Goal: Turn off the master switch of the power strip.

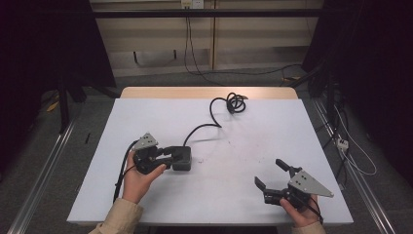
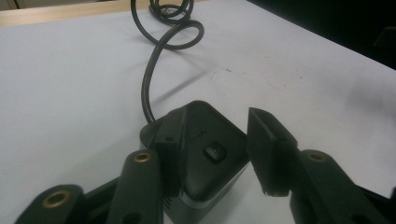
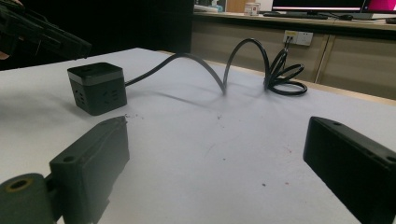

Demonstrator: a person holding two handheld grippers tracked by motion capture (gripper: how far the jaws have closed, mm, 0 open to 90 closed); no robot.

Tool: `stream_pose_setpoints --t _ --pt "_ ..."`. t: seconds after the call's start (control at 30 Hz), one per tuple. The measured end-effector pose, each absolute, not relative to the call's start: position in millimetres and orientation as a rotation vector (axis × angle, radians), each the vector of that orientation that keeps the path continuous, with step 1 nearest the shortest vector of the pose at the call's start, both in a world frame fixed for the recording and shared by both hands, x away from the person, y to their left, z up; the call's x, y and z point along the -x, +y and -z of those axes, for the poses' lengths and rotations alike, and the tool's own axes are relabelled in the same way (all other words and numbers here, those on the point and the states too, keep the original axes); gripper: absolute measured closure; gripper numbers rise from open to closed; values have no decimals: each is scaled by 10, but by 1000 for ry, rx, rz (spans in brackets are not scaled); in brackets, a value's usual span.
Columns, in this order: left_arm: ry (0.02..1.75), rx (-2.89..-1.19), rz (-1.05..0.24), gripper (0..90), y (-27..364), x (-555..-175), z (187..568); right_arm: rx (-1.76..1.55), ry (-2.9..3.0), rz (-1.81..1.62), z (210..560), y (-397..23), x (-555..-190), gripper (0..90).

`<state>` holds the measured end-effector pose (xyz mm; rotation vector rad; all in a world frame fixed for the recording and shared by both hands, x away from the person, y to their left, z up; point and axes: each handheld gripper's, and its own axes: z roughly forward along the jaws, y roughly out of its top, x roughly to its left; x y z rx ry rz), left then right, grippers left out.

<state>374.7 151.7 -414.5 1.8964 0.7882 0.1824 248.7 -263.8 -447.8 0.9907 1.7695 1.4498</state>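
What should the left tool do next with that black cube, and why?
Probably back the left tool straight off the cube. Its jaws stand apart around the cube: one seems to touch a side, the other shows a gap, so nothing is gripped. The cube sits flat on the table with its cord trailing away. The right tool waits open.

A white bench (image 1: 253, 195) stands on grey carpet (image 1: 44, 161). Behind it runs a beige wall panel (image 1: 253, 44) with a socket (image 1: 192, 4); black curtains (image 1: 370, 58) darken both sides.
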Motion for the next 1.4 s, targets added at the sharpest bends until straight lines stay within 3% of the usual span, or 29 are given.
stream_pose_setpoints --t 0.73,1.4 --pt "787 -1867 -151 188 1509 -3743 4123 -995 1771 -1449 4486 -2642 -2493 63" --pt "772 -1845 -135 105 1669 -3686 4120 -996 1767 -1446 4485 -2657 -2481 63"
